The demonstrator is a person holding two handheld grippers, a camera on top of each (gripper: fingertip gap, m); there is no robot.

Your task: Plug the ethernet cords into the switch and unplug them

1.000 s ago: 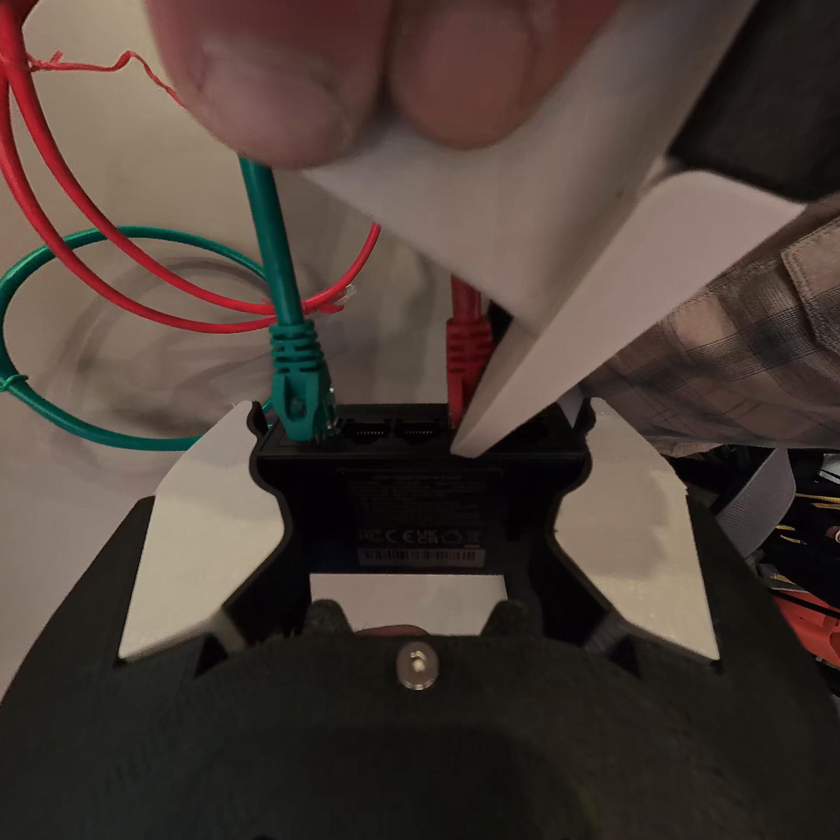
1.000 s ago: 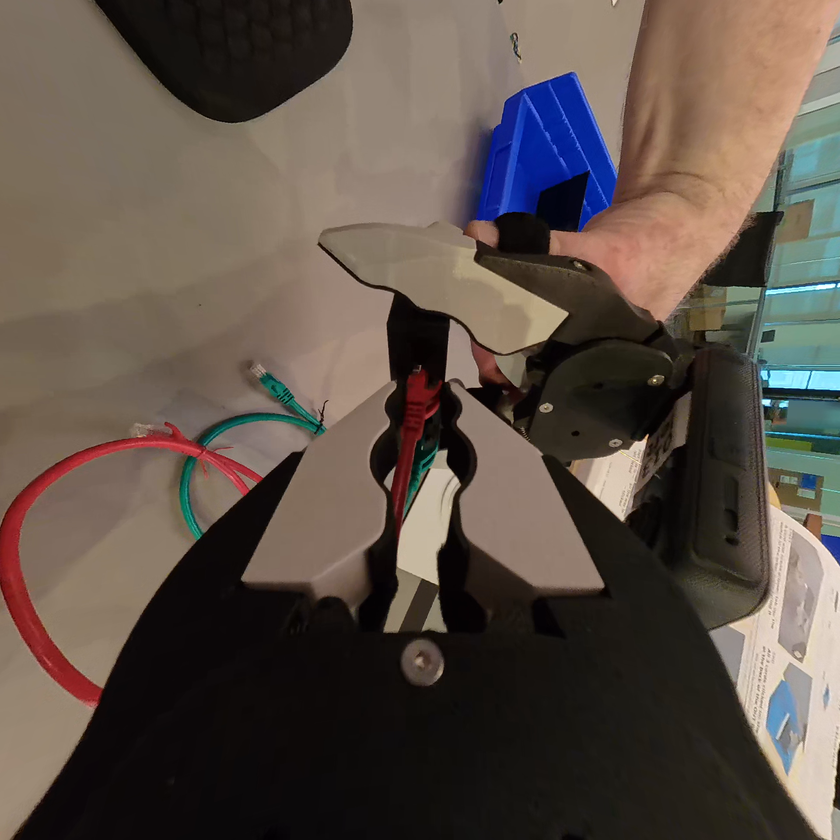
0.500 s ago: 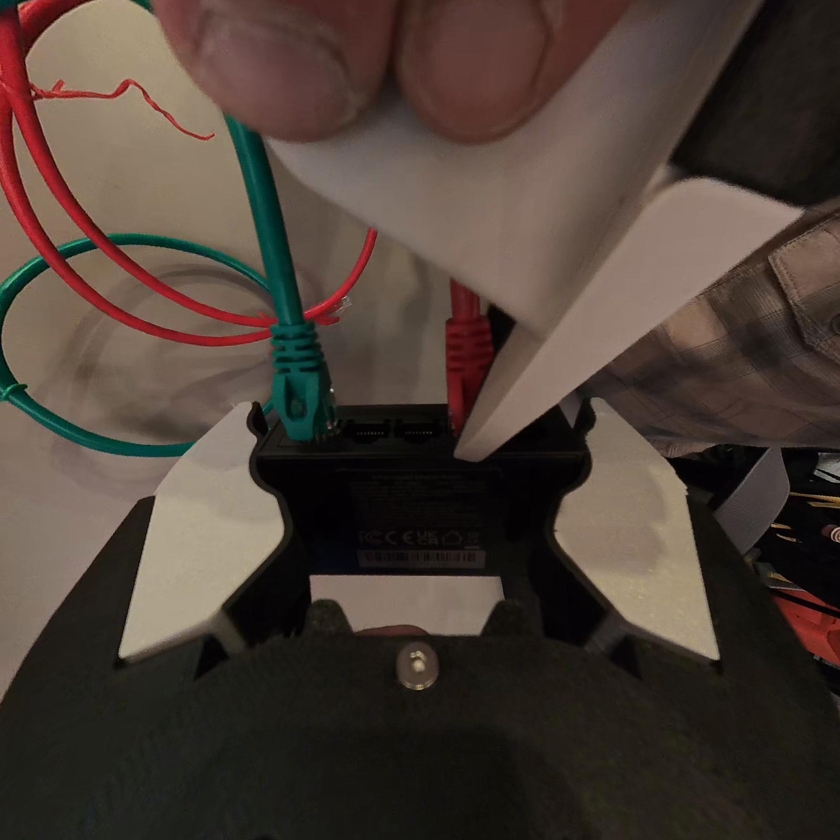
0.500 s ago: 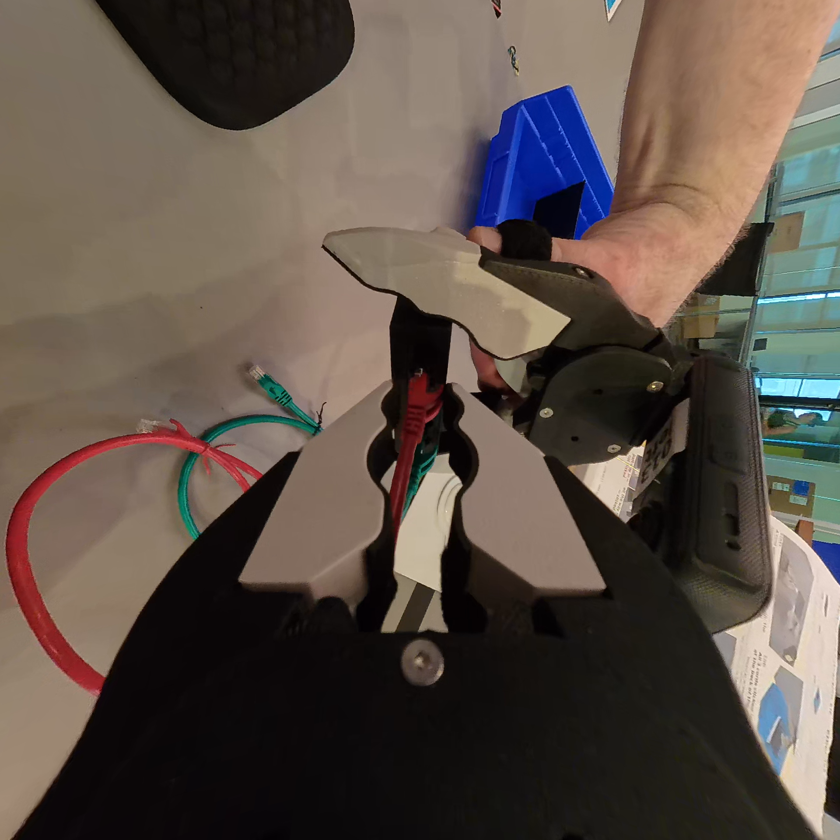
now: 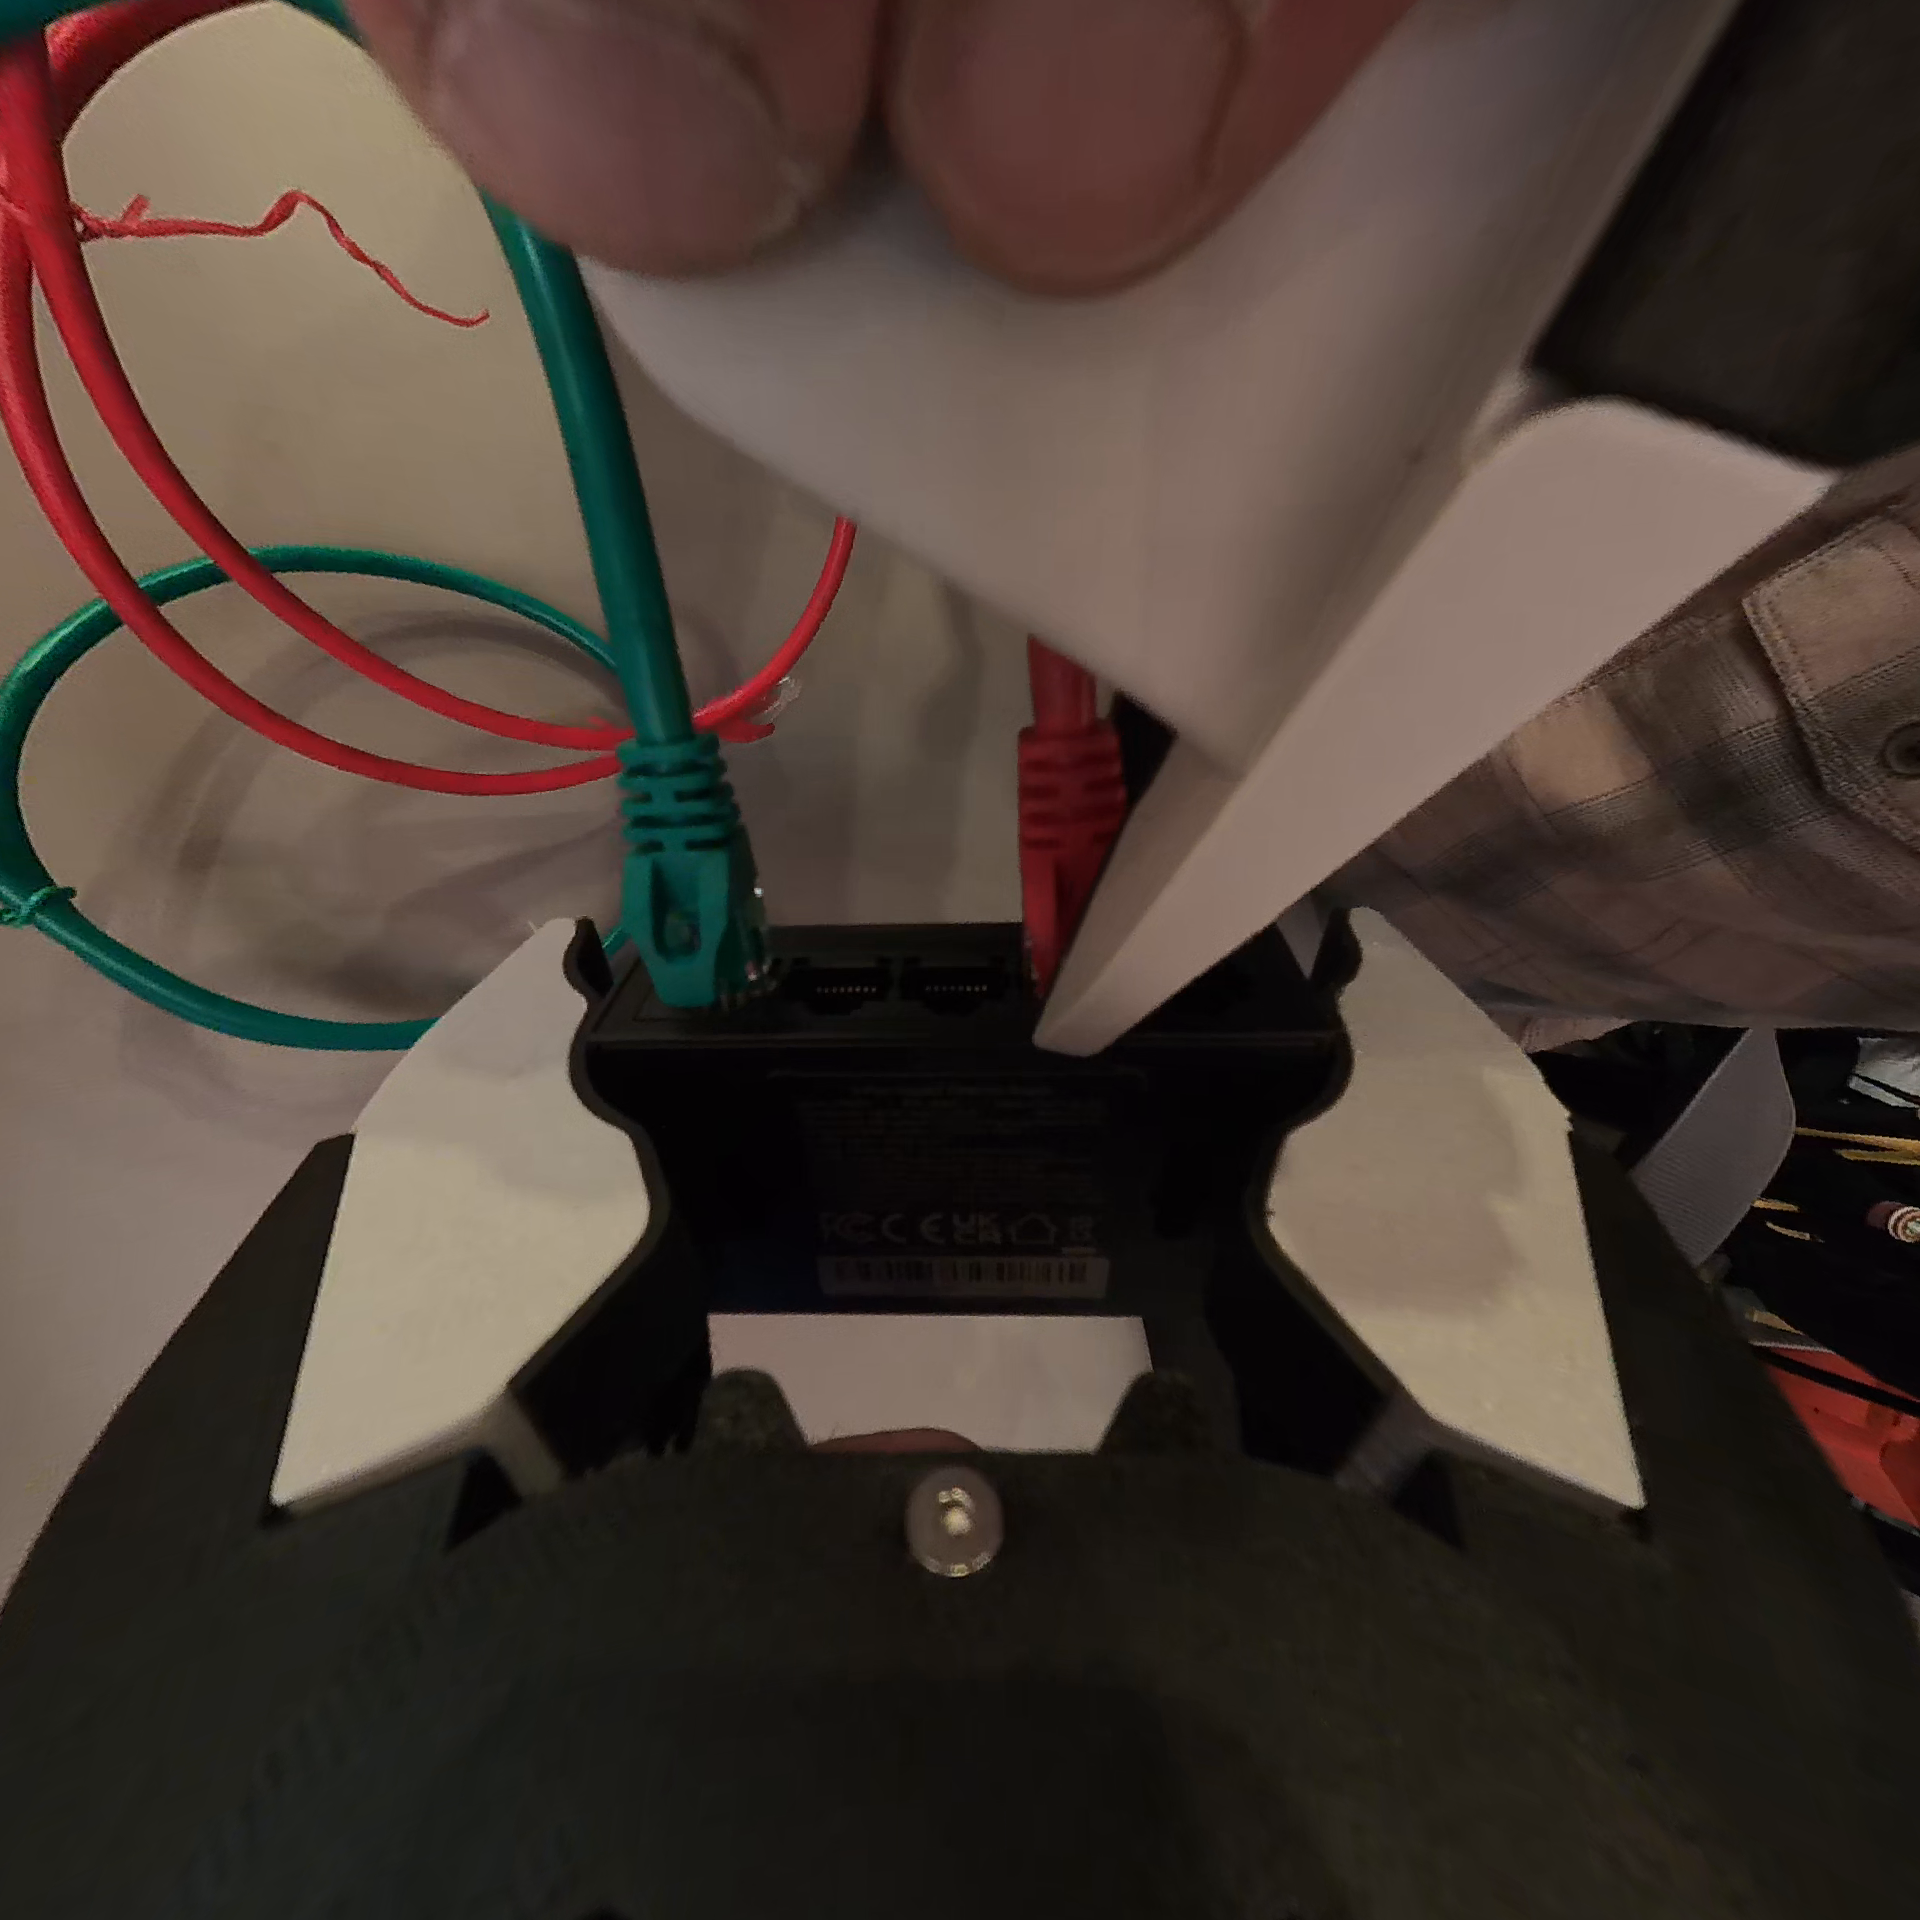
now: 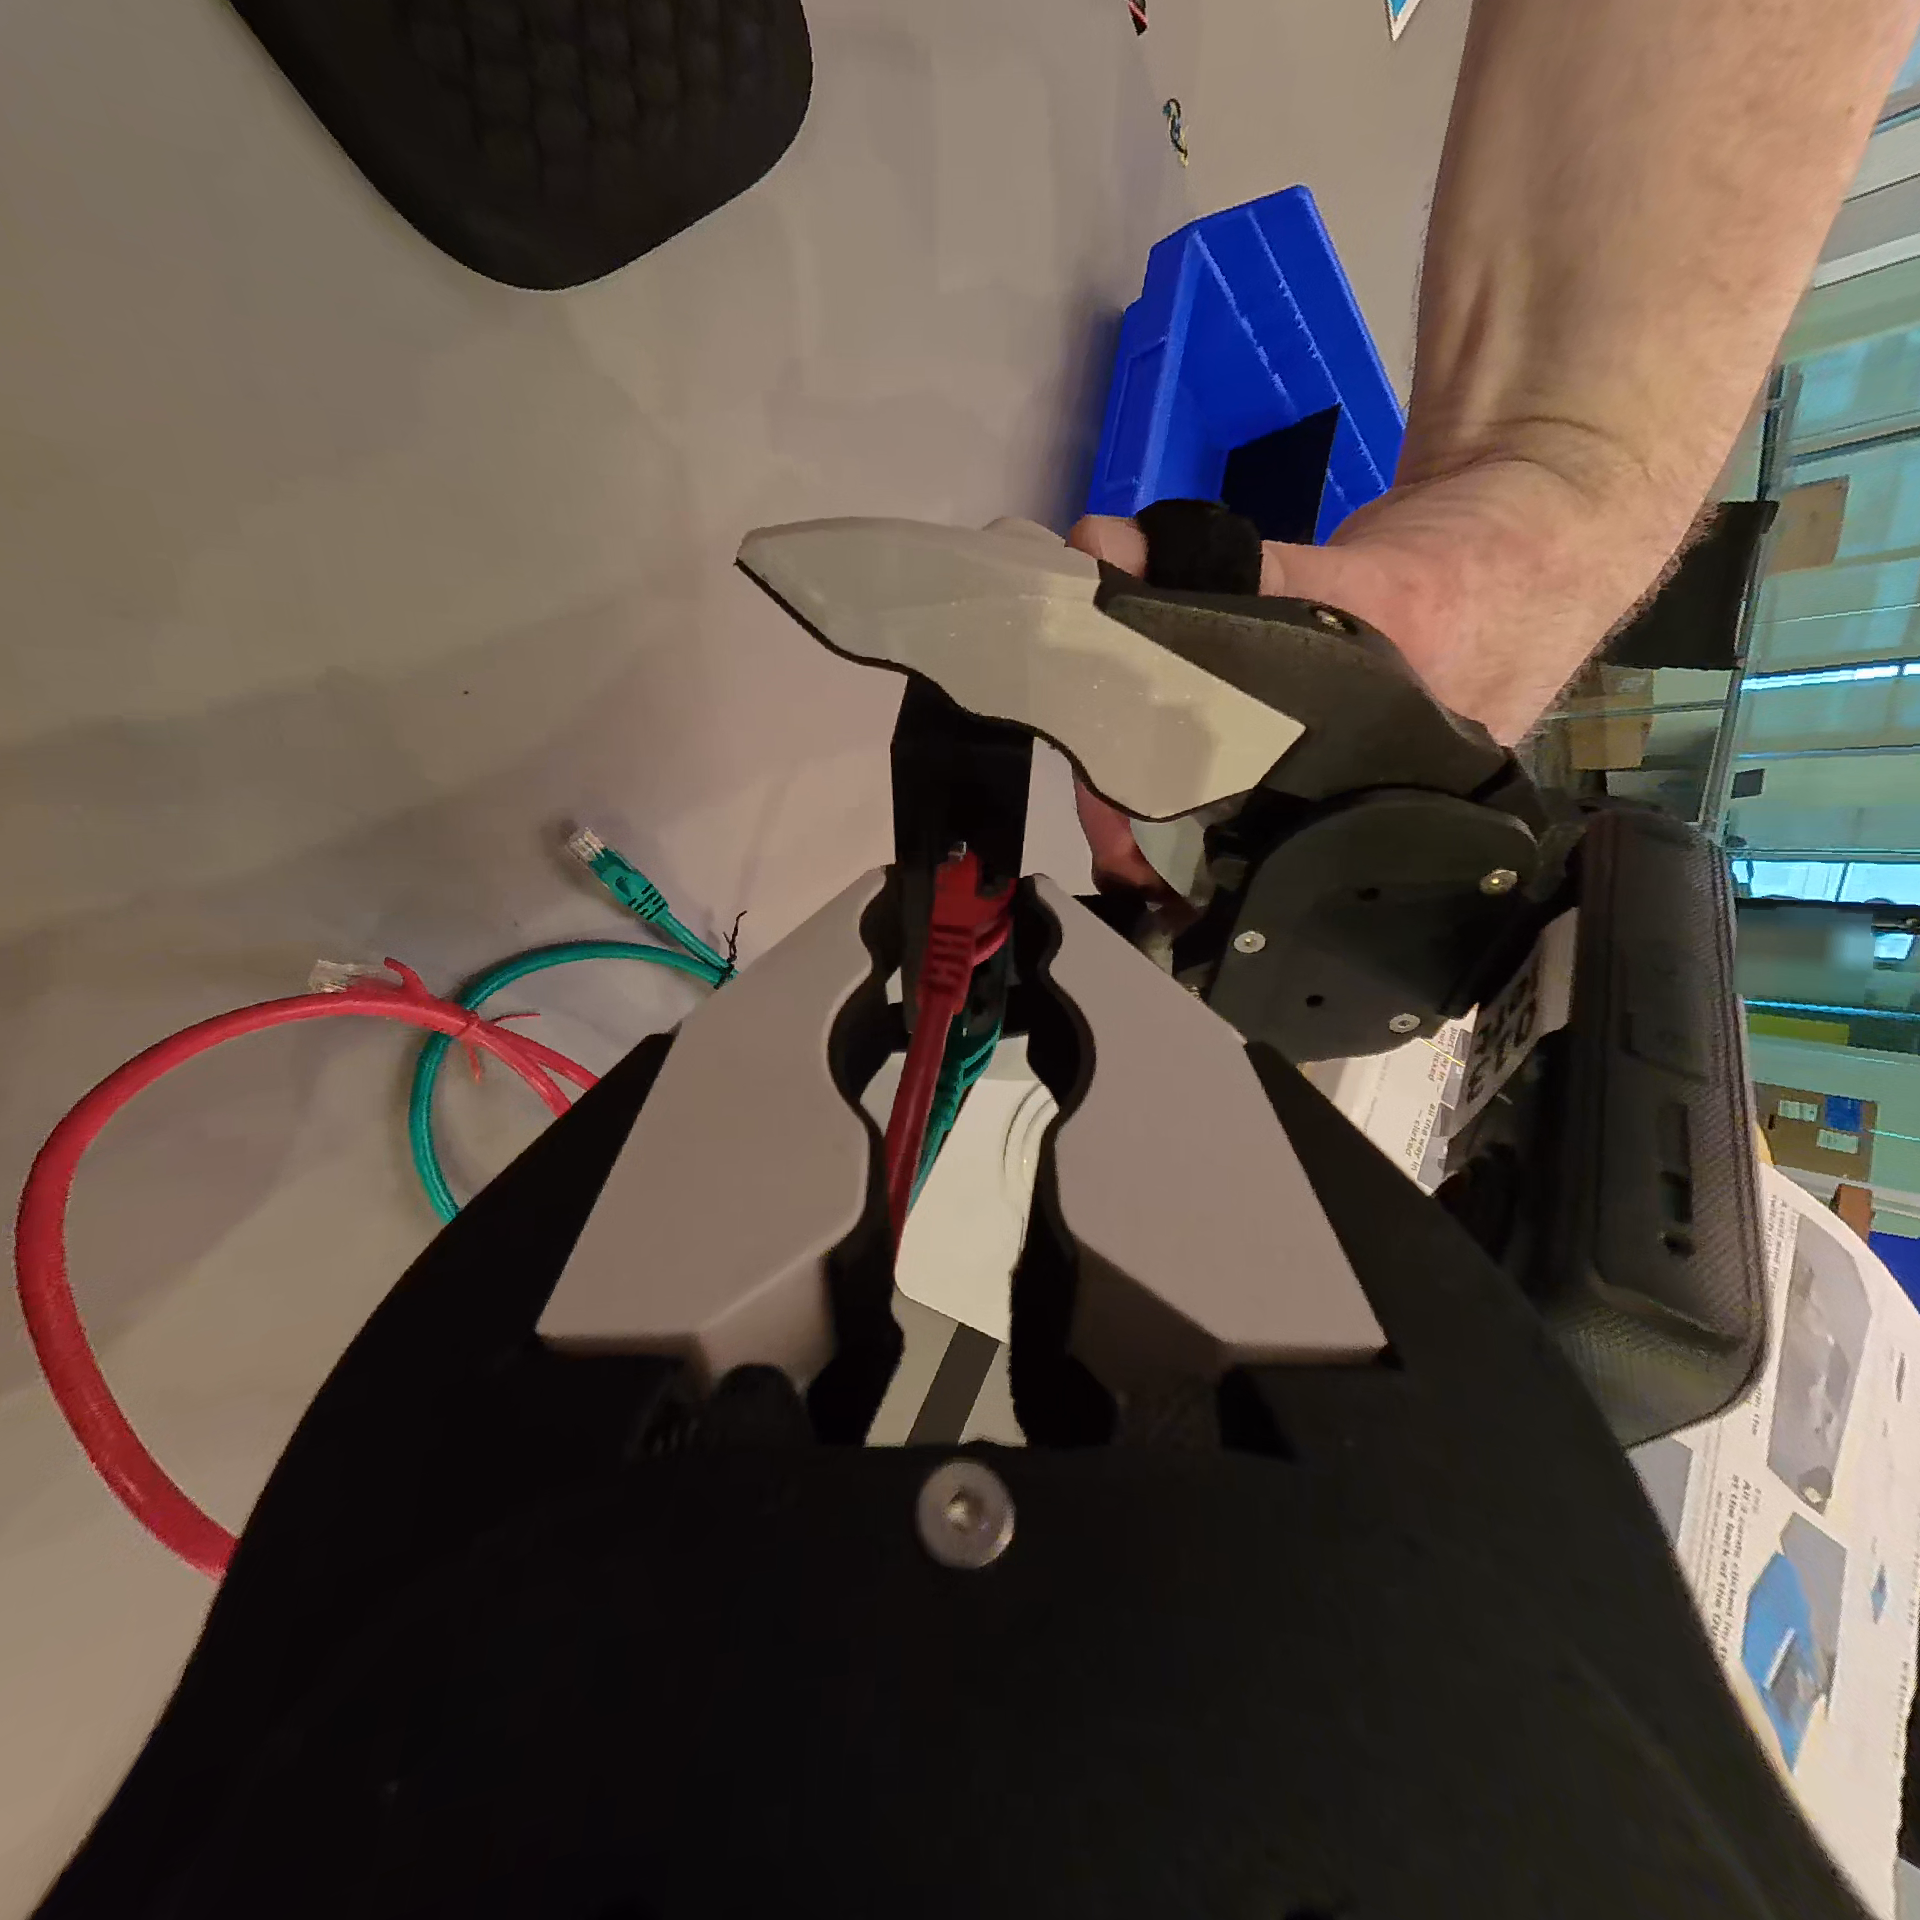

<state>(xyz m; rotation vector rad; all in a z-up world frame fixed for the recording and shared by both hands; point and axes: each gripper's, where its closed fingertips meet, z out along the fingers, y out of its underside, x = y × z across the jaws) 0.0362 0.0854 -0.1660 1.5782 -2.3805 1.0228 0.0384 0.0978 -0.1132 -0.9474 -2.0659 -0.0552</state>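
Note:
My left gripper [image 5: 956,940] is shut on the black switch [image 5: 956,1143], its port row facing away from the camera. A green ethernet plug [image 5: 691,894] sits at the leftmost port. A red ethernet plug [image 5: 1065,800] stands at a port further right; two ports between them are empty. My right gripper [image 6: 956,894] is shut on the red plug [image 6: 956,935], and one of its white fingers [image 5: 1195,883] hides the plug's tip. In the right wrist view the left gripper [image 6: 1039,644] holds the switch [image 6: 961,769] upright above the table.
Loops of red cord [image 6: 62,1247] and green cord [image 6: 436,1091] lie on the grey table, each with a loose plug. A blue bin [image 6: 1236,353] and a black pad [image 6: 540,114] lie farther off. Printed papers [image 6: 1808,1455] are at the right. A person's fingers [image 5: 675,125] fill the top of the left view. Left tips to right tips: about 4 centimetres.
Both grippers have shifted slightly together with the switch, so the background cords and blue bin slid in the views. The grips and both plugs look unchanged.

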